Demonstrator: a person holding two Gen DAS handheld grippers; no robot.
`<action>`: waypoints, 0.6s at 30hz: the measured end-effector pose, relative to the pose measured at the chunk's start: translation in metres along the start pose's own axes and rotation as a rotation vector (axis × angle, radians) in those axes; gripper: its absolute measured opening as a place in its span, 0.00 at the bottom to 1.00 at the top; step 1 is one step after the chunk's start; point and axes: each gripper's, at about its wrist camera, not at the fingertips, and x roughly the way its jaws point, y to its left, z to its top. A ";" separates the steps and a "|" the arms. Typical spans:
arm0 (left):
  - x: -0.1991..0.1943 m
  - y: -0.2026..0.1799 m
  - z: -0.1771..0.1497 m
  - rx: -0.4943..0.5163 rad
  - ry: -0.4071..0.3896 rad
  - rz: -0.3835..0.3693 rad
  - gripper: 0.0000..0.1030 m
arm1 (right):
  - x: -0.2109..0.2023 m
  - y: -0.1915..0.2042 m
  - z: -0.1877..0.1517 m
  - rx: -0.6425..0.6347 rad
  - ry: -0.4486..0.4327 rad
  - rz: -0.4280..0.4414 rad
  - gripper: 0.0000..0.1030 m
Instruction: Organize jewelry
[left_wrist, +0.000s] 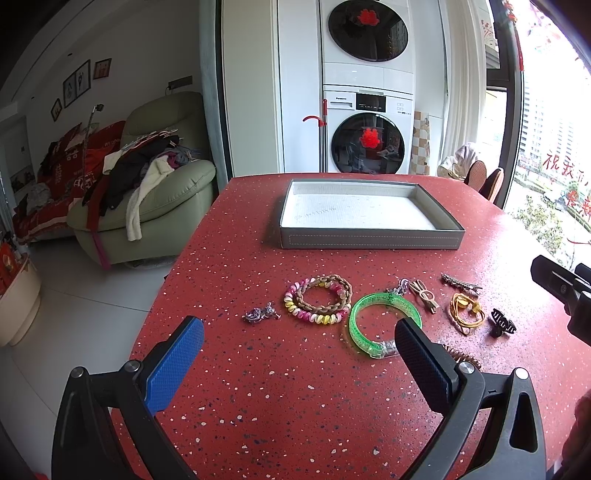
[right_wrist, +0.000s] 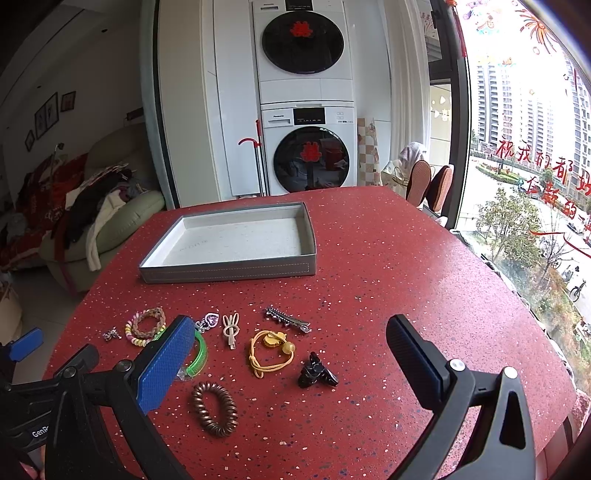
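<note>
An empty grey tray (left_wrist: 369, 242) (right_wrist: 229, 271) sits at the far side of the red table. Jewelry lies in a row nearer me: a silver brooch (left_wrist: 260, 313), a pastel coil tie with a braided bracelet (left_wrist: 317, 300), a green bangle (left_wrist: 384, 321) (right_wrist: 197, 354), a beige clip (right_wrist: 231, 328), a silver barrette (right_wrist: 288, 319), a yellow hair tie (right_wrist: 271, 350), a black claw clip (right_wrist: 317, 371) and a brown coil tie (right_wrist: 214, 408). My left gripper (left_wrist: 299, 339) is open above the table before the bracelets. My right gripper (right_wrist: 291, 341) is open around the yellow tie and claw clip.
The table's left edge drops to the floor beside a green armchair (left_wrist: 147, 206) piled with clothes. Stacked washer and dryer (left_wrist: 365, 129) stand behind the table. A window is at the right. Bare red tabletop (right_wrist: 424, 280) lies right of the tray.
</note>
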 end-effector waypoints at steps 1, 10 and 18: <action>0.001 0.000 0.001 0.000 0.001 0.000 1.00 | 0.000 0.000 0.000 0.000 -0.001 0.000 1.00; 0.001 -0.001 0.001 0.000 0.004 -0.004 1.00 | -0.001 0.000 0.000 0.000 -0.001 0.001 1.00; 0.001 -0.001 0.001 0.000 0.005 -0.004 1.00 | -0.001 0.000 0.000 0.000 -0.001 0.001 1.00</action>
